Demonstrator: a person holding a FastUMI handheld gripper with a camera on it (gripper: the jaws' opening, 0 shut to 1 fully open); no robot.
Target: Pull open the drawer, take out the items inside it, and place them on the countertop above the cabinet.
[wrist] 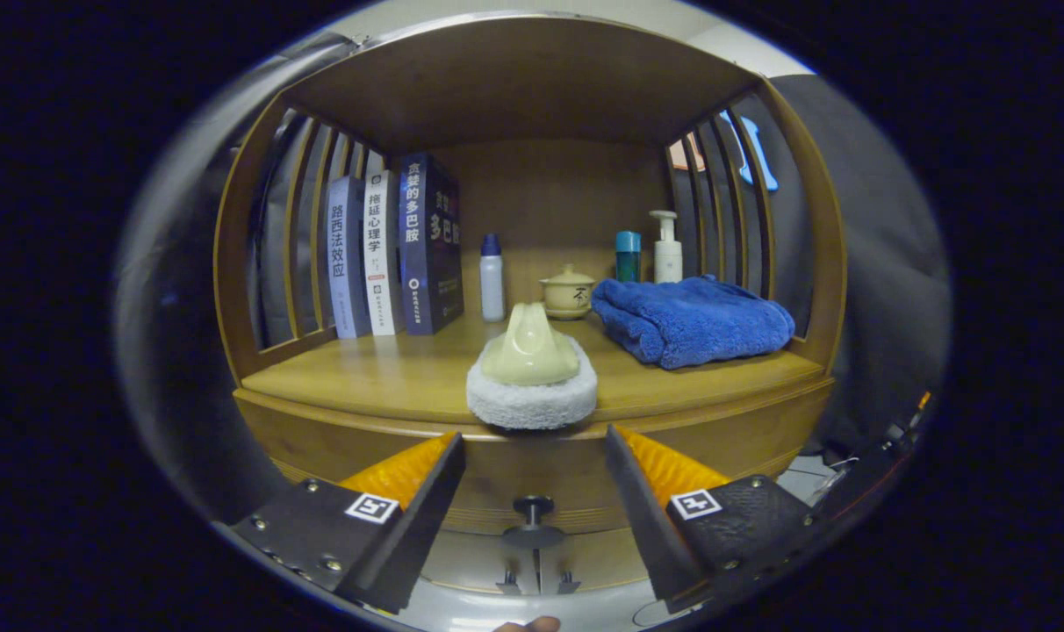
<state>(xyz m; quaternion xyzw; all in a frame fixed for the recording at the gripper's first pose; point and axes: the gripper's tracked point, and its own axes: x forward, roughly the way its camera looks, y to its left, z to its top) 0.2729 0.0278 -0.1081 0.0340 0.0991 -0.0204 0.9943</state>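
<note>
A round white scrub pad with a pale yellow handle (532, 373) rests on the wooden countertop (383, 377), right at its front edge. My gripper (532, 443) is open, its fingertips just below and on either side of the pad, not touching it. Under the countertop runs the curved wooden drawer front (532, 478), with a dark knob (533, 507) showing between my fingers. Whether the drawer is pulled out I cannot tell.
On the countertop stand three books (391, 250) at the left, a white bottle with a blue cap (492, 278), a small lidded pot (567, 293), a teal bottle (628, 255), a pump bottle (667, 248) and a folded blue towel (694, 320). Slatted wooden sides and a top board enclose the shelf.
</note>
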